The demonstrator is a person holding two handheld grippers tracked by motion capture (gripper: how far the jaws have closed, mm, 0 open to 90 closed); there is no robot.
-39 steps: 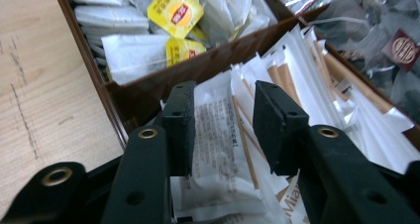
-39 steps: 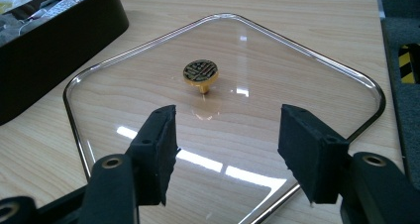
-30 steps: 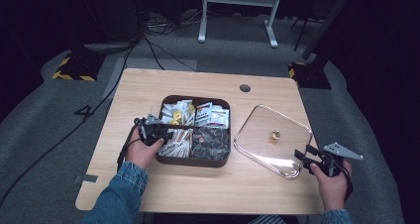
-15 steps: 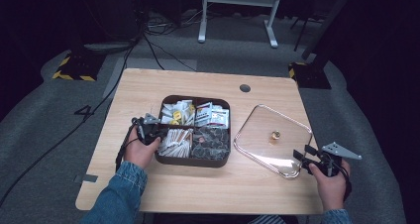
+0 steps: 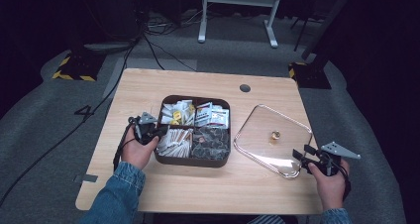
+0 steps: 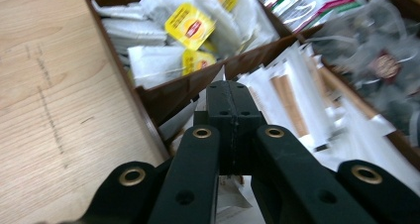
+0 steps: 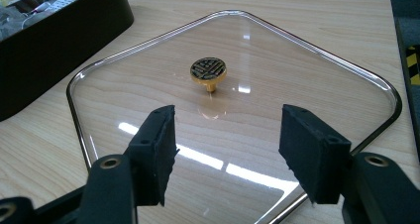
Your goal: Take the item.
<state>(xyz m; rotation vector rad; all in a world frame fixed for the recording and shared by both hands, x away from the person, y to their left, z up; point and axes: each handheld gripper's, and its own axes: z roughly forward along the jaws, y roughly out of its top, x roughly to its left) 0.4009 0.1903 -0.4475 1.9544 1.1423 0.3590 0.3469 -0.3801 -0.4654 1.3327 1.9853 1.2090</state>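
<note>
A dark brown box (image 5: 195,162) with four compartments stands mid-table. It holds yellow-tagged tea bags (image 5: 177,114), long paper sticks (image 5: 176,140), printed sachets (image 5: 212,116) and dark pouches (image 5: 210,140). My left gripper (image 5: 161,131) is at the box's left side. In the left gripper view it (image 6: 233,92) is shut with nothing visible between the jaws, its tip over the divider between tea bags (image 6: 190,25) and sticks (image 6: 297,95). A square glass lid (image 5: 272,140) with a gold knob (image 5: 274,134) lies flat to the right. My right gripper (image 7: 233,135) is open at the lid's near corner, short of the knob (image 7: 209,71).
The wooden table (image 5: 148,90) has a round cable hole (image 5: 244,88) behind the box. The box's wall (image 7: 59,35) stands left of the lid in the right gripper view. Cables and a metal stand sit on the dark floor beyond the table's far edge.
</note>
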